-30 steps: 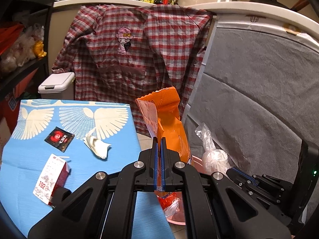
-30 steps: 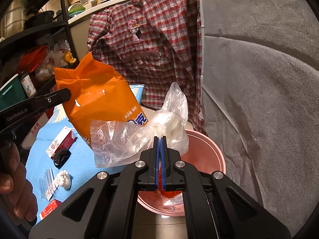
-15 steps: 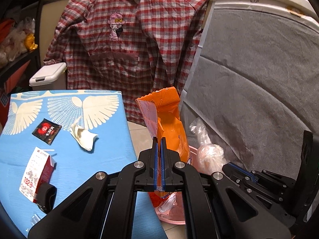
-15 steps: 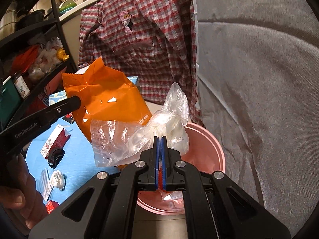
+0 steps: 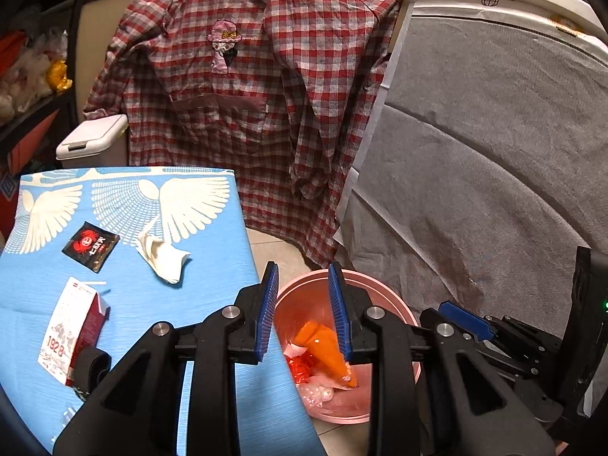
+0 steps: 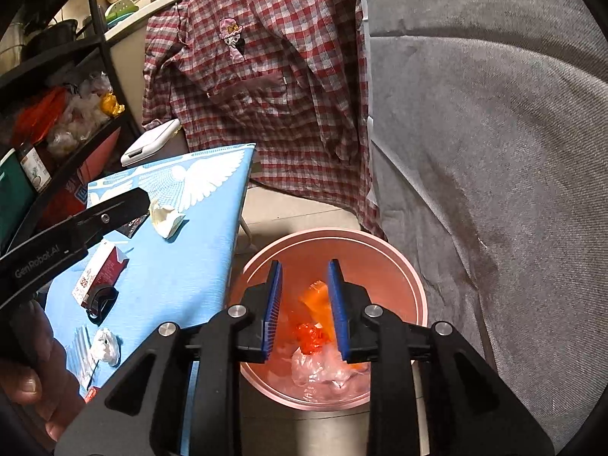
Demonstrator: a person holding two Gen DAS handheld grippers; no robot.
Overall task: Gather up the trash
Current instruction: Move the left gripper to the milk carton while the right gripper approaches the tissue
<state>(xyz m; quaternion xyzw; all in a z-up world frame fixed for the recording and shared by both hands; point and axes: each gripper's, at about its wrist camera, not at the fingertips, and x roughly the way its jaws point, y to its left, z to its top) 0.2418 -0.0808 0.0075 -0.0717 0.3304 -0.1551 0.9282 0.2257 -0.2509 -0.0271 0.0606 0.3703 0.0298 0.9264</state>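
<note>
While a plaid shirt [image 5: 243,87] hangs far behind, litter dots the blue bench [image 5: 159,304]. Both the left gripper [image 5: 302,309] and right gripper [image 6: 304,304] have just been opening, spread and empty, above the pink bin [image 6: 380,243].

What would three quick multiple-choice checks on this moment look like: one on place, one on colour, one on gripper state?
1. Where is the orange bag?
A. on the blue tablecloth
B. inside the pink bin
C. on the plaid shirt

2. What colour is the crab sachet?
A. black
B. green
C. yellow

3. How do the left gripper and right gripper stand?
A. both clamped on bags
B. one holds tissue
C. both open, empty

Answers: B, it lies among wrappers in the bin; A, black with red print; C, their jaws have just been opening, nothing between them.
</note>
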